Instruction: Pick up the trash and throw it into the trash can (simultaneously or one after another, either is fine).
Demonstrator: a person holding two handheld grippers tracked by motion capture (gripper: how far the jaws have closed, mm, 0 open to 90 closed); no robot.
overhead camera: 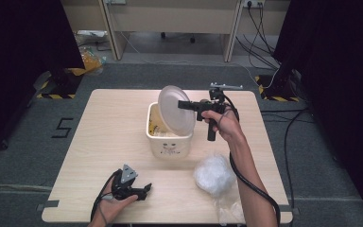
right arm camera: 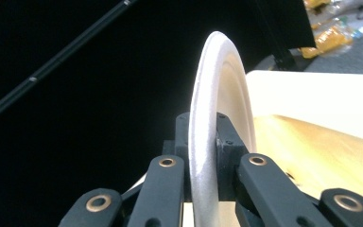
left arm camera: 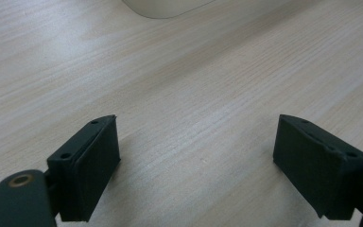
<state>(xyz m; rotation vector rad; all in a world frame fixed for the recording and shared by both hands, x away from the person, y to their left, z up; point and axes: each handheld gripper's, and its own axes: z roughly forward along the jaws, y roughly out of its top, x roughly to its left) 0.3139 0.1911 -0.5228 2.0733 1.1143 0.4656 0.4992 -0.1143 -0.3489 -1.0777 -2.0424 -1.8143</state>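
Observation:
A white foam plate (overhead camera: 175,109) stands on edge, tilted over the open top of a cream square bin (overhead camera: 168,140) in the middle of the table. My right gripper (overhead camera: 183,105) reaches in from the right and is shut on the plate's rim. In the right gripper view the plate (right arm camera: 220,104) rises edge-on between the two black jaws of my right gripper (right arm camera: 207,153), with the bin's yellowish inside to its right. My left gripper (overhead camera: 146,189) rests near the table's front left edge. In its own view my left gripper (left arm camera: 196,165) stands open over bare wood.
A crumpled clear plastic bag (overhead camera: 214,174) lies on the table (overhead camera: 104,132) at the front right, beside the person's right forearm. The bin holds yellow wrappers. Dark curtains flank the table and cables run across the floor at the right.

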